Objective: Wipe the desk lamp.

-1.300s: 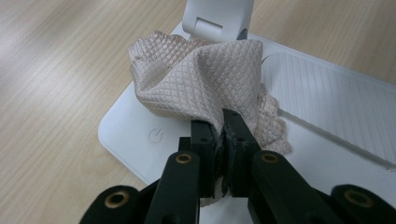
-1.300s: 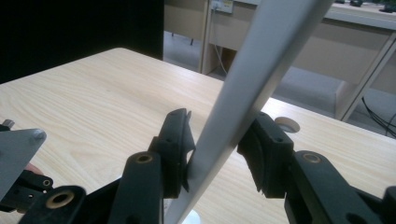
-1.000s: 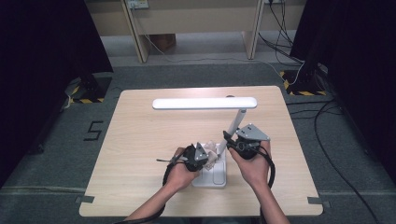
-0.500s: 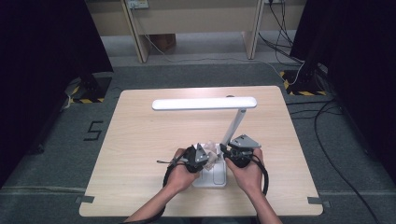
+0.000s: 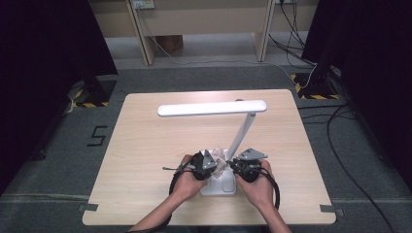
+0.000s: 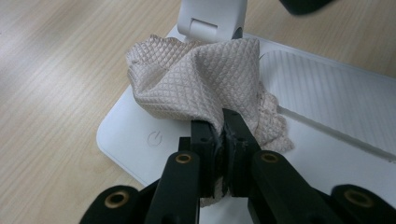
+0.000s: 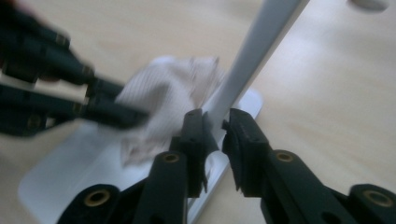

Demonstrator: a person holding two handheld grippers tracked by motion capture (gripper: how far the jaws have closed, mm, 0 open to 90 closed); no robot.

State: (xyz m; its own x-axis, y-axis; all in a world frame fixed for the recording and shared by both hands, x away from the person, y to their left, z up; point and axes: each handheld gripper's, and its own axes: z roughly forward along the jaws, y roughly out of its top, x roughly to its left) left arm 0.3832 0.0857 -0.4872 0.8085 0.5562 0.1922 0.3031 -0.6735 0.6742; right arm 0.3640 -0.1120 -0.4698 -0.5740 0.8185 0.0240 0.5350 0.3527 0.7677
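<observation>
Wiping lamp base (image 6: 322, 140): left gripper (image 6: 219, 133) pinches soft, limp cloth (image 6: 201, 79) at its 6 o'clock fold; right gripper (image 7: 217, 133) jaws, just closing, straddle the stiff, slick lamp stem (image 7: 254, 58).

My black left gripper (image 6: 219, 140) pinches a pale beige cloth (image 6: 201, 84) quilted in a fine diamond pattern, its near edge trimmed in a lacier weave. Beneath it lies the white base (image 6: 327, 140) of a white desk lamp (image 5: 212, 108), marked with a faint grey power symbol at left and a ribbed panel at right. My black right gripper (image 7: 215, 135), brass-coloured rivets on its jaws, flanks the lamp's white stem (image 7: 252, 65). The table (image 5: 145, 145) is light wood with a fine straight grain; the floor (image 5: 58, 160) around it is dark grey.
</observation>
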